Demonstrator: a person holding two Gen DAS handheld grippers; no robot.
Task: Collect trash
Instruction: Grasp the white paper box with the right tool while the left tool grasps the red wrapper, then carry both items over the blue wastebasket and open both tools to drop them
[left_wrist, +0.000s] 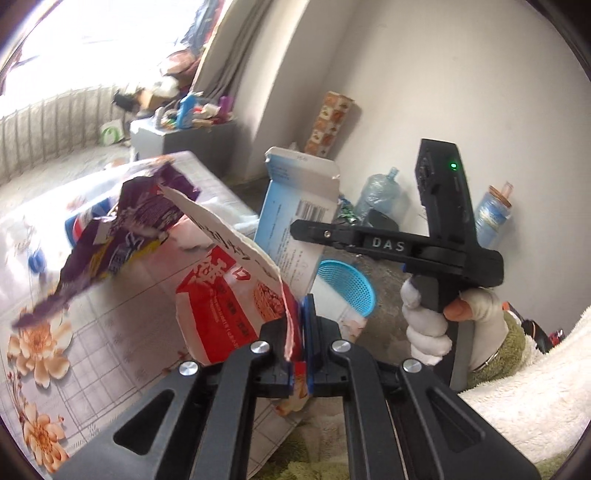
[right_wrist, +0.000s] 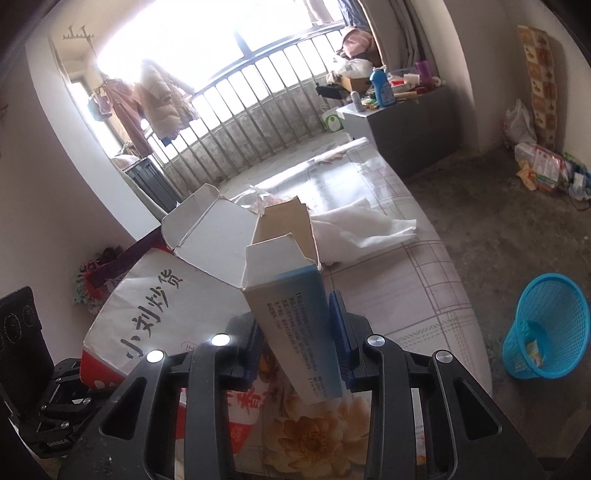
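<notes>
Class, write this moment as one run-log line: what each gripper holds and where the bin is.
left gripper: shut on red-and-white paper bag | right gripper: shut on blue-and-white carton | blue mesh bin: on floor beside table

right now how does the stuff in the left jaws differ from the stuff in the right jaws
The paper bag is red and white, limp and torn; the carton is blue and white, stiff, with open flaps. The left gripper pinches the bag's thin edge nearly shut; the right gripper spans the carton's body. Both are held off the floral table.

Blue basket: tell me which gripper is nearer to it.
Right. The right gripper, clamping the box, is just beside the blue basket; the left gripper, pinching the paper bag, is beyond it.
</notes>
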